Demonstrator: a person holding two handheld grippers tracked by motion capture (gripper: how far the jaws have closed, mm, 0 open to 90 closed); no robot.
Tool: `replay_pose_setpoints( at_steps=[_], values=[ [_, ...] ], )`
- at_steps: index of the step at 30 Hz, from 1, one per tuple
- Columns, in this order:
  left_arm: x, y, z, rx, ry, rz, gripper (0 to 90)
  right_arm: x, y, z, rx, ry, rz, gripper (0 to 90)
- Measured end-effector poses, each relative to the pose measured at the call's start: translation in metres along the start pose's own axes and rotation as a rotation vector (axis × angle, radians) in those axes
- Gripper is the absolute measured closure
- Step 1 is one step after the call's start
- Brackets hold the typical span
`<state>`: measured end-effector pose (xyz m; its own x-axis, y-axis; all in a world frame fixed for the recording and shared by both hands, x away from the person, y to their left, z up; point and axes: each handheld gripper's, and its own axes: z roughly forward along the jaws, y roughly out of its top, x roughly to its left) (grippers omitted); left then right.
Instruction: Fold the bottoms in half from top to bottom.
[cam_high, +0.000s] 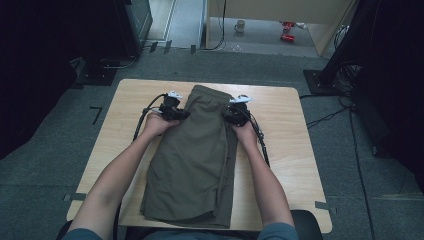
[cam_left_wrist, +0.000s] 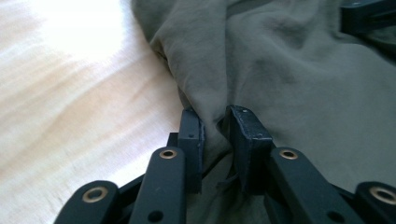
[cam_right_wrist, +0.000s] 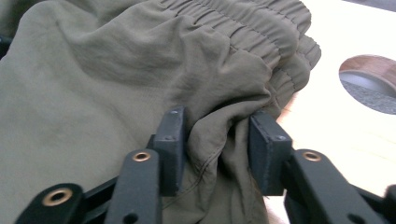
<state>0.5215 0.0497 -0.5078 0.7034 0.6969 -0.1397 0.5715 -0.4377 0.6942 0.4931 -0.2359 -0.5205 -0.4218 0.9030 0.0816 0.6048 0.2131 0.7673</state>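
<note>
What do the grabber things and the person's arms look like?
Both the left gripper and the right gripper are black, each with a pale plate on top and a black cable trailing back. Their jaws are flat black blocks on arms with brass-ringed holes. The person wears short grey-blue sleeves.

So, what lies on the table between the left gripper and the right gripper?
In the high view, olive shorts fill the stretch between the left gripper and right gripper. Each gripper view shows its jaws pinching a fold of that fabric.

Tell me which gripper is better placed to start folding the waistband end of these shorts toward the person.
Slightly the left. The left gripper pinches a tight bunch of the olive shorts at their side edge. The right gripper has a looser, wider bunch between its pads beside the waistband. Both flank the far end.
</note>
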Motion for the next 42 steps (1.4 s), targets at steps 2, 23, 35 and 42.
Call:
replay_pose_setpoints(
  at_steps=[2,23,35,42],
  values=[
    [-0.001,-0.004,-0.003,-0.003,-0.010,-0.005,77.3,0.002,0.000,0.001,-0.001,0.011,-0.003,66.0],
    [0.003,-0.012,-0.016,0.008,-0.028,-0.102,63.6,0.007,0.005,0.001,0.032,0.060,0.010,81.4],
    [0.002,-0.001,-0.012,0.020,-0.042,-0.108,83.5,0.001,0.010,-0.004,0.048,0.084,0.068,87.0],
    [0.006,0.014,-0.026,-0.061,-0.060,-0.145,84.9,-0.006,0.037,-0.015,0.094,0.109,0.068,87.0]
  ],
)
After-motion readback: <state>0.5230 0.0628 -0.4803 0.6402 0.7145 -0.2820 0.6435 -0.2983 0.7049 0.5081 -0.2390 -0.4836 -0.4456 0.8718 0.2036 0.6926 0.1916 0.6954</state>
